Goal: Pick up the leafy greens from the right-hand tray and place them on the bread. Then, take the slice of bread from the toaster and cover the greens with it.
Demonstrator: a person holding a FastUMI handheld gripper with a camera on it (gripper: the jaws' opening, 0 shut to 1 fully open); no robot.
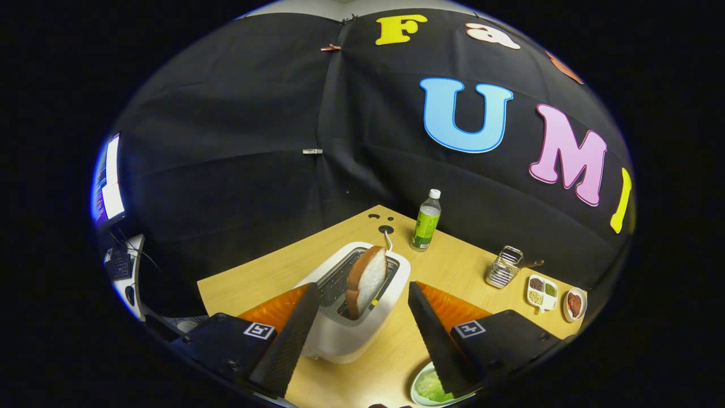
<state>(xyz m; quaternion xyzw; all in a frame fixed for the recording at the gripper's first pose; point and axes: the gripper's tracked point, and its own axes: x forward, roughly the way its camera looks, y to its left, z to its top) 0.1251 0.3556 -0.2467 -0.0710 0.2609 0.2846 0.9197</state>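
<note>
The gripper [359, 317] is held open, empty; the bread slice [367, 280] is seen upright in the toaster [362, 334], just ahead between the fingers

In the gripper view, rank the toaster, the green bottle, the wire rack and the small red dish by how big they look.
1. toaster, just ahead of the open gripper
2. green bottle
3. wire rack
4. small red dish

The last two look close; both sit farther off.

We see the gripper [362, 297] jaws spread wide, nothing between them and the bread slice [368, 280] standing from the toaster [362, 334]; the bottle [426, 221] stands beyond.
</note>
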